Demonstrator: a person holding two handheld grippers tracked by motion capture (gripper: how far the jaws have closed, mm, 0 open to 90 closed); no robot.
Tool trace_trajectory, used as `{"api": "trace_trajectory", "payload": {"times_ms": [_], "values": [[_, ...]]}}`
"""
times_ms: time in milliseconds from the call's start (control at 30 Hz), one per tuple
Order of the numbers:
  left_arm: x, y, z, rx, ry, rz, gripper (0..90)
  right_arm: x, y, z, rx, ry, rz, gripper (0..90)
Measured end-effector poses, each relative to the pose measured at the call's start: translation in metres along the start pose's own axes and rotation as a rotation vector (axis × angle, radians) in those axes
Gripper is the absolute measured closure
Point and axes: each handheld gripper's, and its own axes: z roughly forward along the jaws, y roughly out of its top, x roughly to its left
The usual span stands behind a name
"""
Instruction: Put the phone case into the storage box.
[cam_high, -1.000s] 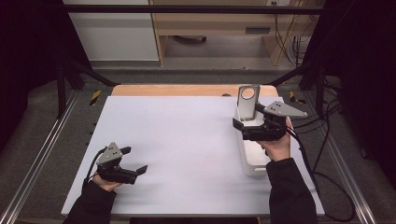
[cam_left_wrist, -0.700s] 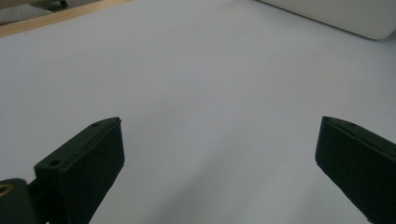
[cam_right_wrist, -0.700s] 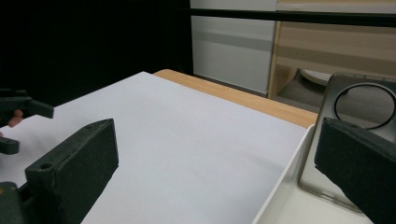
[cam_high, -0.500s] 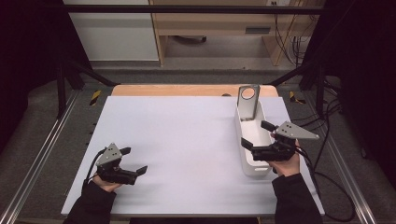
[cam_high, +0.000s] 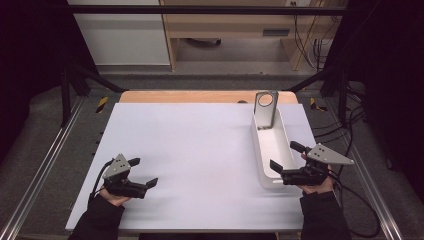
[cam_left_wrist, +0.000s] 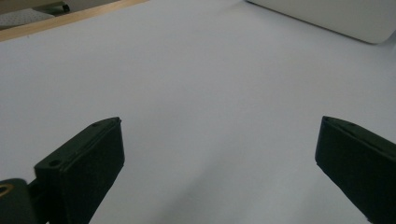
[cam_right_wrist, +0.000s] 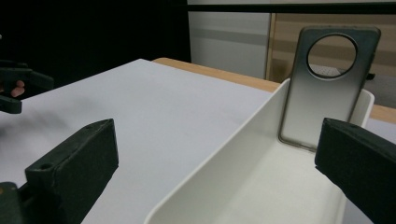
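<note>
A long white tray (cam_high: 257, 150) lies along the right side of the white table top. A grey metal plate with a round hole (cam_high: 265, 107) stands leaning against the tray's far end. My right gripper (cam_high: 283, 155) hovers open at the near end of the tray, one finger over it. In the right gripper view the open gripper (cam_right_wrist: 217, 135) looks along the tray wall (cam_right_wrist: 233, 149) toward the plate (cam_right_wrist: 322, 98). My left gripper (cam_high: 143, 171) rests open and empty on the table at the near left, and from its own camera it (cam_left_wrist: 219, 135) faces bare white surface.
The white table top (cam_high: 200, 145) has a wooden strip (cam_high: 200, 96) along its far edge. Metal frame rails (cam_high: 45, 165) run down the left side and cables (cam_high: 350, 130) hang at the right. A corner of the tray (cam_left_wrist: 327, 16) appears in the left gripper view.
My right gripper has drawn back along the tray from the plate at its far end to its near end. The plate stays leaning there. The left gripper has not moved.
</note>
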Motion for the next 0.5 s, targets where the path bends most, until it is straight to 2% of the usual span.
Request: {"api": "trace_trajectory", "payload": {"times_ms": [300, 500], "values": [[-0.001, 0.000, -0.002, -0.016, -0.001, 0.001, 0.7, -0.008, -0.020, -0.015, 0.013, 0.001, 0.017, 0.1], [-0.002, 0.000, -0.002, -0.024, -0.001, 0.003, 0.7, -0.016, -0.030, -0.024, 0.018, -0.014, 0.038, 0.0]]}}
